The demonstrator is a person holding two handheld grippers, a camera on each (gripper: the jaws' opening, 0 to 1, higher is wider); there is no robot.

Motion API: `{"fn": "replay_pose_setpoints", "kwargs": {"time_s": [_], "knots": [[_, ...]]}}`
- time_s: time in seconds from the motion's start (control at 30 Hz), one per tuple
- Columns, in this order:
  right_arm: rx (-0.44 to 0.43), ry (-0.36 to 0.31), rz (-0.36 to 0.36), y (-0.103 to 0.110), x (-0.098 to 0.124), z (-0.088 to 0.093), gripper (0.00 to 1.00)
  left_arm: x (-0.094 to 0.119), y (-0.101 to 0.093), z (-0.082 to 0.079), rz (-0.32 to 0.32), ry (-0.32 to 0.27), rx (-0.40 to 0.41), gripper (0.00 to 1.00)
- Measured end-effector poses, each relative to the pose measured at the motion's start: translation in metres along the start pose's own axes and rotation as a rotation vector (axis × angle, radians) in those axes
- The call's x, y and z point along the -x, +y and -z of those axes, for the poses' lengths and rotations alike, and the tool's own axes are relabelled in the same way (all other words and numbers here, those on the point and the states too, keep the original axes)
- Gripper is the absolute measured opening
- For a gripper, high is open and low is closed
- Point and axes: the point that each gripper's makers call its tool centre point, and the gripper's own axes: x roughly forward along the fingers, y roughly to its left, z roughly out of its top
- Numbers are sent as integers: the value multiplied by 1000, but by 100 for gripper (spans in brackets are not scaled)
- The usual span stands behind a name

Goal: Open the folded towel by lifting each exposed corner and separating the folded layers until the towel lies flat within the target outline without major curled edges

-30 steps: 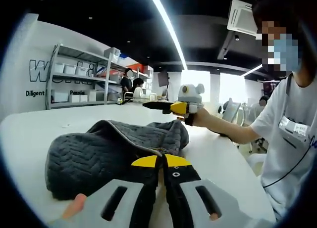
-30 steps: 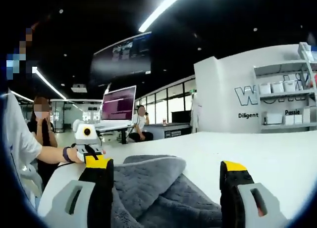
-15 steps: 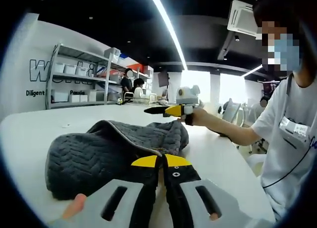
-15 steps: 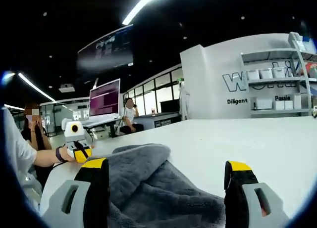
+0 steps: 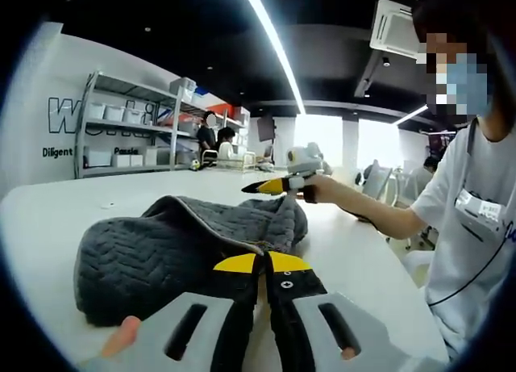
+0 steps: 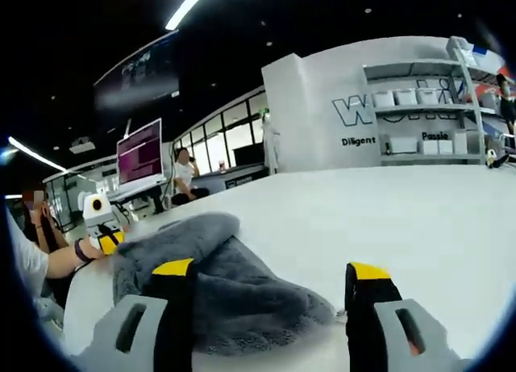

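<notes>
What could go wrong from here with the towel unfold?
1. The left gripper looks shut on the near towel edge; it may have pinched several folded layers, so lifting could drag the whole bundle rather than separate them.
2. The right gripper is open over the far end; closing there may grab a bunched fold, not a corner.
3. No target outline is visible on the white table, so final placement is hard to judge.

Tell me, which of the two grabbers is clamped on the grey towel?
The left gripper: its yellow-tipped jaws are pressed together on the near edge of the towel. The right gripper hangs over the towel with its jaws spread wide, holding nothing.
</notes>
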Motion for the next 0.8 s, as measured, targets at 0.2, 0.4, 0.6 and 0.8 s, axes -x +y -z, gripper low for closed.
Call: {"fn": "replay_pose_setpoints", "kwargs": {"time_s": [0.2,0.4,0.6,0.8], "knots": [[42,85,48,-10,2,16,57,0,-1,0,-2,-2,-1,3],[21,119,76,-18,5,24,53,0,-1,1,-3,1,-3,3],[17,179,65,-17,2,36,46,-1,-2,1,-3,2,-2,3],[93,212,81,-17,-1,41,42,-1,0,1,-5,3,-3,3]]}}
